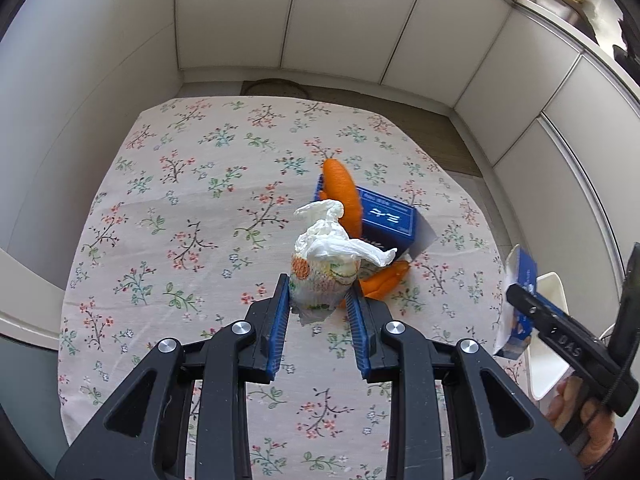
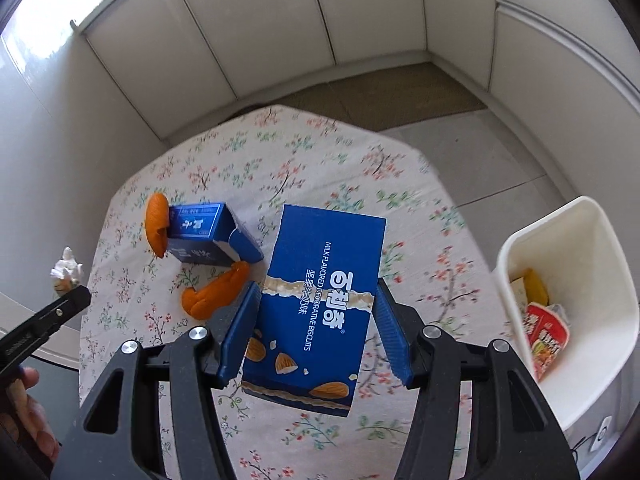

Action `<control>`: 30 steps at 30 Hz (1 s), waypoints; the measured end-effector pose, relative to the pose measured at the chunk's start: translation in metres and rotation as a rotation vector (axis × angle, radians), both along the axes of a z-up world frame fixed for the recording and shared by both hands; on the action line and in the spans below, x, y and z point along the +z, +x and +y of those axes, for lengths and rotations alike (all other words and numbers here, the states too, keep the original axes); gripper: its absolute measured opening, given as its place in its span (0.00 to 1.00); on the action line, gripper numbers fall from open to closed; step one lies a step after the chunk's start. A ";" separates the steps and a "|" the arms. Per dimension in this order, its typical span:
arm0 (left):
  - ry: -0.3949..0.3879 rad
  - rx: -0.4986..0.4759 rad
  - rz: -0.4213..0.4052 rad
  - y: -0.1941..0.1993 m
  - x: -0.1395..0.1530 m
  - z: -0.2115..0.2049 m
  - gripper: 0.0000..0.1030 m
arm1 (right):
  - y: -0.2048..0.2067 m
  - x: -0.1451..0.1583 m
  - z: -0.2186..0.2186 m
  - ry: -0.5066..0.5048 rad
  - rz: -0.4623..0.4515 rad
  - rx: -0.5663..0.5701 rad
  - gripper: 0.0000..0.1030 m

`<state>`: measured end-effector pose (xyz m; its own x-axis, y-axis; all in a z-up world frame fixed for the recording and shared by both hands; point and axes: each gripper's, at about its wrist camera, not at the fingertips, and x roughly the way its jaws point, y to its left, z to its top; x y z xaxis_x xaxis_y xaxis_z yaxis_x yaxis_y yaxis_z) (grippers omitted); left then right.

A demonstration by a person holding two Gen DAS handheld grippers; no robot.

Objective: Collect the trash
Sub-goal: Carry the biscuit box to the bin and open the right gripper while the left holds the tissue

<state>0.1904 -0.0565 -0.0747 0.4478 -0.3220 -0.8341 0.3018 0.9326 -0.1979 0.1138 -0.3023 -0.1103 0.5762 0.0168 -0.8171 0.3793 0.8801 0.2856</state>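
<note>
left gripper (image 1: 319, 302): clamped on a knotted plastic bag (image 1: 324, 268), bag squeezed between both blue pads, held above the table (image 1: 180, 208).
right gripper (image 2: 316, 328): clamped on a blue biscuit box (image 2: 320, 300) across its width, box off the table, near the bin (image 2: 600, 264).
bin: white, open top, just off the table's right edge. Inside: a red snack wrapper (image 2: 546, 338) and a yellow piece (image 2: 535, 286); rest of the contents too hidden to call.
still on table: small blue carton (image 2: 204, 232) lying on its side, end flap open, cannot tell what's inside; two orange peels (image 2: 214, 294) touching it, one at each end.
stage (judgement): both hands loaded, next is the drop into the bin, then back for carton and peels.
risk 1: box held only at its edges, smooth card, could pivot or slip out before it's over the bin.
risk 2: bag is soft and grip sits low on its body; could squeeze out or tear.
risk 3: both grippers heading for one narrow opening; they may collide or knock the bin.
</note>
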 end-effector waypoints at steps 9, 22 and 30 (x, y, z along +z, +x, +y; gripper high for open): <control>0.004 -0.041 -0.014 -0.013 0.004 -0.029 0.26 | -0.036 0.024 -0.042 -0.091 -0.050 -0.072 0.55; 0.015 -0.118 -0.015 -0.037 0.000 -0.092 0.26 | -0.103 0.026 -0.132 -0.147 -0.039 -0.250 0.57; 0.002 -0.211 -0.036 -0.063 0.005 -0.139 0.26 | -0.145 0.027 -0.176 -0.134 -0.041 -0.377 0.72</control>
